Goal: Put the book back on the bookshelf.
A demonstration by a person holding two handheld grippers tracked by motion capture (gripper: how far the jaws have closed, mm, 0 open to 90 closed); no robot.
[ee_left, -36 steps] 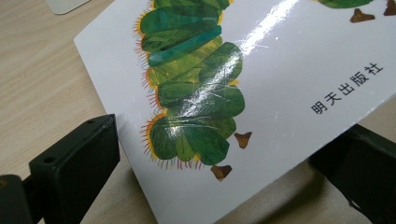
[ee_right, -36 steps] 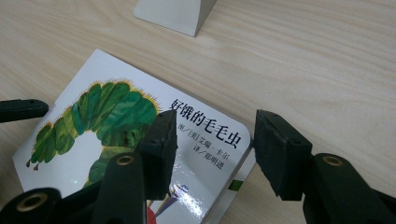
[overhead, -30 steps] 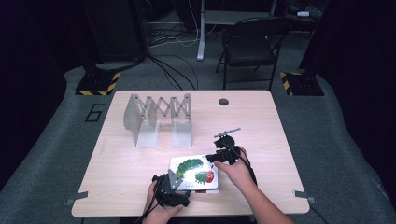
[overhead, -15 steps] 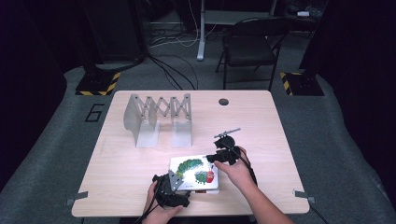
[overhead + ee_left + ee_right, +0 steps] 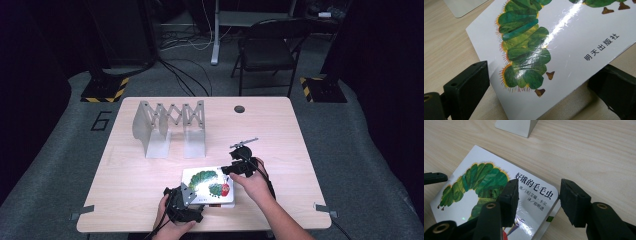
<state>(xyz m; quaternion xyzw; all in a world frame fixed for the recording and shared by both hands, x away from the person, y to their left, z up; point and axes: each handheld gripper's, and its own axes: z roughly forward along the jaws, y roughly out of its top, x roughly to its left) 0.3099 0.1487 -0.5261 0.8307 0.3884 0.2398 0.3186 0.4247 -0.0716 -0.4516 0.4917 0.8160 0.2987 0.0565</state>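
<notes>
You stand at one light wooden table (image 5: 150, 200) on a grey carpeted floor, with one black folding chair (image 5: 267, 52) behind its far edge and two yellow-and-black striped stand bases (image 5: 105, 87) on the floor to either side. On the table, count one white glossy picture book with a green caterpillar on its cover (image 5: 208, 186), lying near your edge, and one grey metal expanding file rack (image 5: 170, 127) with four upright plates, well apart from the book toward the far side. One small dark round hole (image 5: 239, 109) sits in the tabletop near the far edge.

You hold two grippers. Your left gripper (image 5: 182, 202) is at the book's near left corner; in the left gripper view the cover (image 5: 564, 45) runs between the two black jaws, one on each side of it and neither pressing on it, so they stand open around that corner, which tilts up off the wood. Your right gripper (image 5: 239, 167) is at the book's far right corner; in the right gripper view one jaw rests on the cover (image 5: 486, 185) and the other sits just off the book's edge over bare table, so I cannot tell whether they pinch it.
</notes>
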